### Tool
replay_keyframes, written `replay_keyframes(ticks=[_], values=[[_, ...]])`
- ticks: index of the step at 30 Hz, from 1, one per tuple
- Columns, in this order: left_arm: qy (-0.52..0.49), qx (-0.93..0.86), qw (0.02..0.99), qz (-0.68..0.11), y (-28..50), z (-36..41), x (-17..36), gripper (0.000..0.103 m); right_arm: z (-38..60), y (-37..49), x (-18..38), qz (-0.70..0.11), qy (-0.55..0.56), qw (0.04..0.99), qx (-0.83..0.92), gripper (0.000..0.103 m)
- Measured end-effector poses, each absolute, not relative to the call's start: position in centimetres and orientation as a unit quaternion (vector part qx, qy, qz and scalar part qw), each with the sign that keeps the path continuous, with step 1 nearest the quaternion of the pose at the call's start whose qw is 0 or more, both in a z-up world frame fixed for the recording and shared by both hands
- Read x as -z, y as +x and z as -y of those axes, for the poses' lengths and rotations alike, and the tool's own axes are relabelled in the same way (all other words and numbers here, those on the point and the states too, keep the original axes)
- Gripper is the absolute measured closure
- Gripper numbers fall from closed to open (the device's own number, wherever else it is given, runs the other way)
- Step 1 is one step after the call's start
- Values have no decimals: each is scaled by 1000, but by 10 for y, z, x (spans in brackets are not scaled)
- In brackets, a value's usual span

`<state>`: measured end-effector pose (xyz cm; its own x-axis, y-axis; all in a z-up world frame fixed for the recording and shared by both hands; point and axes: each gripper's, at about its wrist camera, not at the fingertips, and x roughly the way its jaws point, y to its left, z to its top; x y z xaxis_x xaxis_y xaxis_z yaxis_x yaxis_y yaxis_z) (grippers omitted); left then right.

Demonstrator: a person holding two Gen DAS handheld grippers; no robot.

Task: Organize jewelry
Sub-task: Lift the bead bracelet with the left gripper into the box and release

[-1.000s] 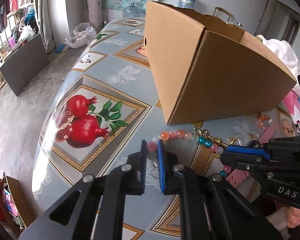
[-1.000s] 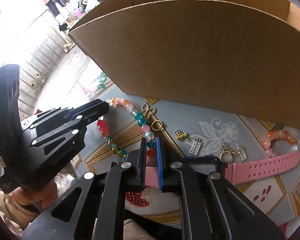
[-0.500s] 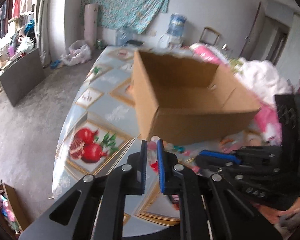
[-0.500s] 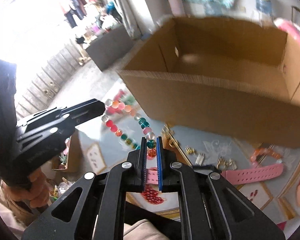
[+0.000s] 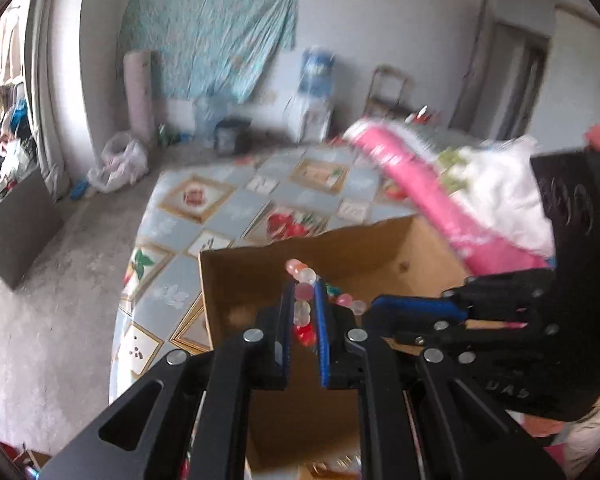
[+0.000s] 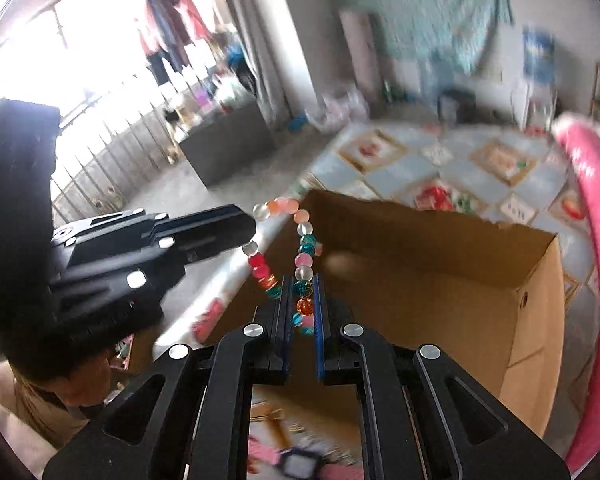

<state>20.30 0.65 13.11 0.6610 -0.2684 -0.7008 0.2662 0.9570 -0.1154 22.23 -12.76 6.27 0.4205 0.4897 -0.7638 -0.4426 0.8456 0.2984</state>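
A string of pink, clear, teal and orange beads [image 6: 303,240] hangs in the air between both grippers, above the open cardboard box [image 6: 440,280]. My left gripper [image 5: 302,292] is shut on one end of the bead string [image 5: 300,276]. My right gripper [image 6: 302,292] is shut on the other end, over the box's near wall. In the left wrist view the right gripper [image 5: 404,304] sits just right of mine, above the open box [image 5: 360,256]. In the right wrist view the left gripper [image 6: 244,226] shows at left. A pink watch [image 6: 296,460] lies blurred on the table below.
A patterned tablecloth [image 5: 220,208] covers the table beyond the box. Pink and white bedding [image 5: 440,200] is piled at the right. A grey cabinet [image 5: 12,224] and bags stand on the floor at left. A hand in a beige sleeve [image 6: 40,400] holds the left gripper.
Both grippers have risen with the bead string, lifting it off the table to above the box's open top. The box interior now shows from above.
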Motion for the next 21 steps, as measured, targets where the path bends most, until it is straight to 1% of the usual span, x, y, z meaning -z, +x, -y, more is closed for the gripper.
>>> replay_keyframes(ticks=[4, 7, 9, 10, 13, 14, 15, 18, 19, 21], values=[[11, 122, 872, -474, 263, 11, -84, 94, 123, 285, -16, -546, 43, 793, -268, 96], [26, 96, 852, -515, 285, 12, -59, 94, 118, 319, 6, -585, 57, 765, -264, 96], [23, 81, 847, -525, 290, 10, -50, 93, 110, 327, 17, -596, 49, 760, -256, 95], [23, 80, 847, -525, 292, 9, -49, 93, 109, 330, 20, -599, 45, 760, -249, 92], [38, 71, 850, -520, 295, 6, -49, 91, 109, 334, 21, -590, 47, 769, -241, 87], [38, 71, 852, -518, 294, 6, -51, 87, 111, 329, 18, -586, 50, 772, -242, 80], [37, 71, 854, -514, 292, 4, -52, 84, 114, 328, 14, -580, 53, 777, -240, 76], [30, 68, 866, -494, 283, -2, -64, 81, 125, 312, -7, -548, 59, 799, -240, 76], [23, 71, 873, -482, 275, -5, -71, 79, 130, 305, -15, -534, 62, 808, -240, 73], [16, 74, 887, -456, 258, -10, -86, 72, 141, 288, -34, -503, 70, 828, -239, 67]])
